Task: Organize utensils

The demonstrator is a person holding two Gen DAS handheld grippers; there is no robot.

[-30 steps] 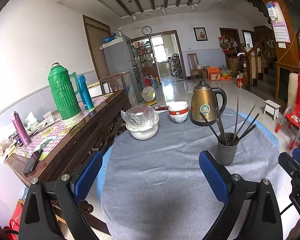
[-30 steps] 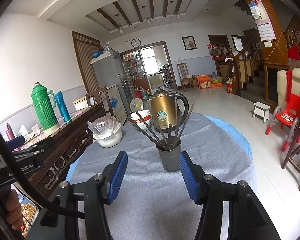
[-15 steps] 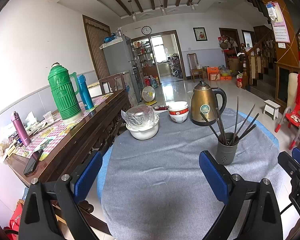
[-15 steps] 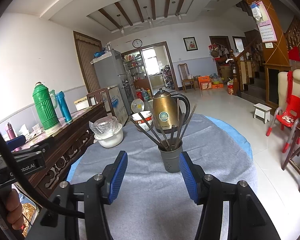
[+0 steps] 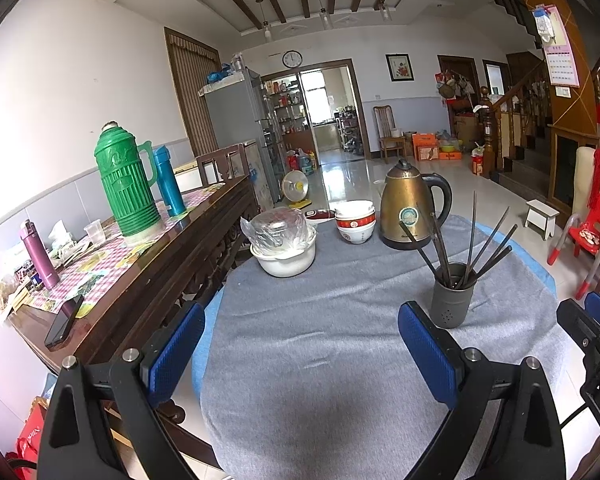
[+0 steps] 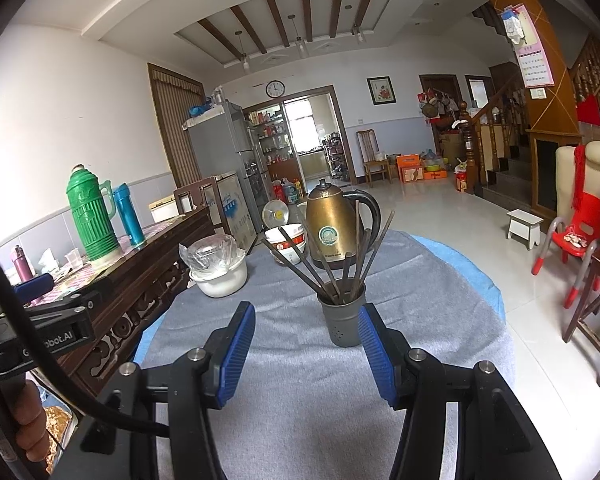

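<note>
A dark grey utensil holder stands upright on the grey tablecloth, with several dark chopsticks fanning out of it. My left gripper is open wide over bare cloth, and the holder stands just beyond its right finger. My right gripper is open too, with nothing between its blue pads. The holder sits a little past its fingertips, closer to the right one. Neither gripper touches the holder.
Behind the holder stand a brass-coloured kettle, stacked bowls and a white pot under plastic wrap. A dark wooden sideboard on the left carries a green thermos, a blue flask and a phone.
</note>
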